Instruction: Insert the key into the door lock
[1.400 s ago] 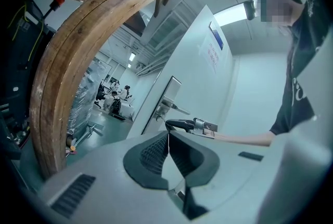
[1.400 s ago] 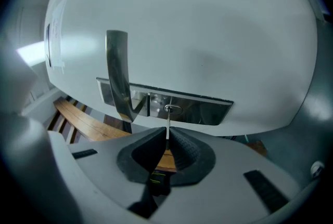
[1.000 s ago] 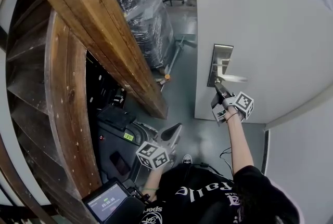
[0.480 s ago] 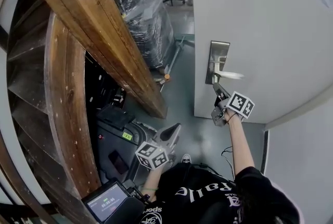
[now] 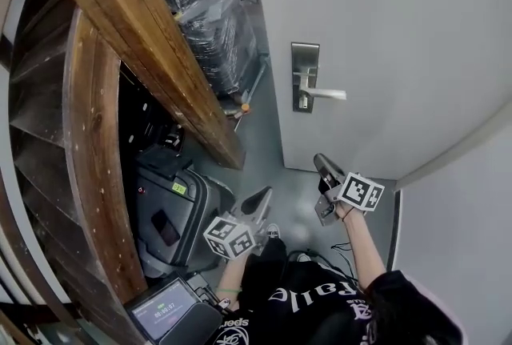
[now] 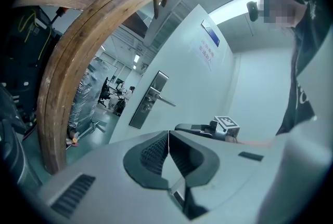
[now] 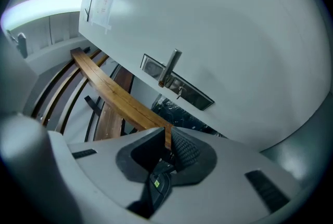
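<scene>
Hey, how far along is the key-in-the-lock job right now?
Seemingly done: a small key sticks out of the lock plate beside the lever handle. In hand: nothing; the right claw is off the door, jaws slightly apart, empty; the left claw is shut. Left: apparently nothing.

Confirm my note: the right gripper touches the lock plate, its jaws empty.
Wrong on contact: the right gripper hangs below the lock plate, clear of the door, its jaws empty. The head view shows this.
</scene>
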A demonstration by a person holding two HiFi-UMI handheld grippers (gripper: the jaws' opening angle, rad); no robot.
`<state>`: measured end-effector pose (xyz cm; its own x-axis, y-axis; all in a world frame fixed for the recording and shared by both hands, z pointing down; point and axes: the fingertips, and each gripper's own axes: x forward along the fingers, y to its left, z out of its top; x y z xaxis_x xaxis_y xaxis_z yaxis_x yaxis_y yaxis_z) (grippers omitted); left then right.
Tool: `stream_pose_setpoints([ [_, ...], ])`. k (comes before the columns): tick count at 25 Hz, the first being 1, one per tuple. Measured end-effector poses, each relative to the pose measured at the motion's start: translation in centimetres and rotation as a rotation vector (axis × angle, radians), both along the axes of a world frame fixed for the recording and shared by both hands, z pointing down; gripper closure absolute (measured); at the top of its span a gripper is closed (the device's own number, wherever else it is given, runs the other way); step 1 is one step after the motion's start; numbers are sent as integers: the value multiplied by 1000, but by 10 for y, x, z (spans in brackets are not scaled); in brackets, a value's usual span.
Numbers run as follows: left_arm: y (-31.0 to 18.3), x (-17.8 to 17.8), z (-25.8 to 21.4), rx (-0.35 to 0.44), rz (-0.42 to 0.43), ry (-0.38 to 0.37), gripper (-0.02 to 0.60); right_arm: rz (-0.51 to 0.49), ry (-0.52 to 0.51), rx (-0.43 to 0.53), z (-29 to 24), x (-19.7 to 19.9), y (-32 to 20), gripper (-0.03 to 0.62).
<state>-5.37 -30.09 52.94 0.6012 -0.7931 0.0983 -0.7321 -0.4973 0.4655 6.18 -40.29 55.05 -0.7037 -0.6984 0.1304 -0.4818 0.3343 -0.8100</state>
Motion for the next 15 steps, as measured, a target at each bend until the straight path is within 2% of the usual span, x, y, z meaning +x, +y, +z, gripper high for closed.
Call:
stream_pose_setpoints([
  [9, 96, 58, 23, -92, -45, 7, 575, -131, 73, -11, 2, 23, 108, 549],
  [15, 141, 57, 23, -104, -72, -9, 575, -155, 56, -51, 14, 24, 161, 550],
])
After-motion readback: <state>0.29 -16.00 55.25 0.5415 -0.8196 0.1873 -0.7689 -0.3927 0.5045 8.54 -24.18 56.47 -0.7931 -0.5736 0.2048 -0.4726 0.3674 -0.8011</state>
